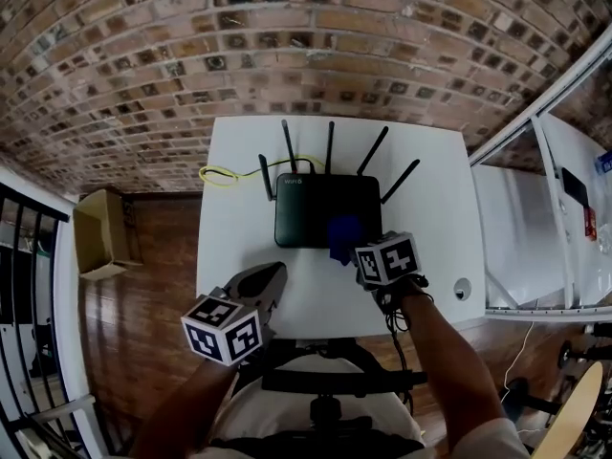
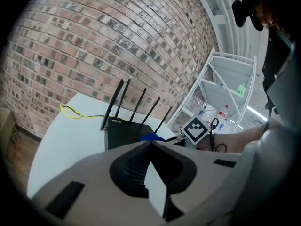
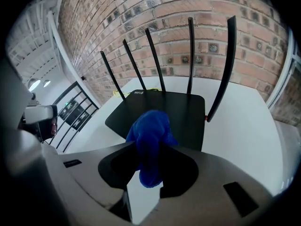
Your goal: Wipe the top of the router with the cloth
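Blue cloth (image 3: pixel 149 128) sits pinched in the right gripper (image 3: pixel 149 150), bunched over the near right corner of the black router (image 1: pixel 311 208) on the white table (image 1: pixel 435 194). Left gripper (image 2: pixel 151 144) hovers aside, jaws together on nothing. Wiping seems barely started, with most of the top left to cover.

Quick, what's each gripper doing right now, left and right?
Left gripper: shut, holding nothing.
Right gripper: shut on the blue cloth.
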A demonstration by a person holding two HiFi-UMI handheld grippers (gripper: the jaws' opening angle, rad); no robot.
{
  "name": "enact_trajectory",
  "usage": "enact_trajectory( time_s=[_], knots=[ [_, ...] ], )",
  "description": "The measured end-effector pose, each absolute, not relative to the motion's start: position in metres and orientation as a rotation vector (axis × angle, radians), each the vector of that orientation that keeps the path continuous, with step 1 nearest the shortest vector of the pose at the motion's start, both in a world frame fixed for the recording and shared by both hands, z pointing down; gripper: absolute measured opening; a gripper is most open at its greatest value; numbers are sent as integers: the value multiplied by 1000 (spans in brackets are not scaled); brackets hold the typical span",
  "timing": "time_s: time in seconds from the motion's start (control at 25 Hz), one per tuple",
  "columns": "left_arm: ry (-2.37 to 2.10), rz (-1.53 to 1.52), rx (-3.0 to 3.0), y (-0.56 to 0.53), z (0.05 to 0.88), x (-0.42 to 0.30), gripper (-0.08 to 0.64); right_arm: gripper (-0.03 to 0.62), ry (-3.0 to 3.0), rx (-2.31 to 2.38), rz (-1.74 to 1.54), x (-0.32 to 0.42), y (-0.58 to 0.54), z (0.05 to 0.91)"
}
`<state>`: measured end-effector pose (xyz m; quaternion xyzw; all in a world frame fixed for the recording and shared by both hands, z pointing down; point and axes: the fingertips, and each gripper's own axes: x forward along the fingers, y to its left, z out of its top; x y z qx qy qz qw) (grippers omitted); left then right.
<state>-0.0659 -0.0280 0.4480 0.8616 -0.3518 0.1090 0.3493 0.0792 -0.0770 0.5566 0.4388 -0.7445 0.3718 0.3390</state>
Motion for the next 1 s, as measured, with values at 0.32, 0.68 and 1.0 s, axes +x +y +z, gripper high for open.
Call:
enact_trajectory(
  time_s=[0.32, 0.68, 1.0],
  knots=[
    [-936, 284, 2220, -3, 445, -3, 31, 129, -1959, 1129, 968, 138, -70, 555],
    [-946, 293, 2226, 10, 442, 46, 31, 129, -1883, 1223, 938, 209, -59, 559],
    [-938, 298, 2226, 18, 443, 79, 31, 129, -1897, 1399, 918, 273, -49, 541]
  ],
)
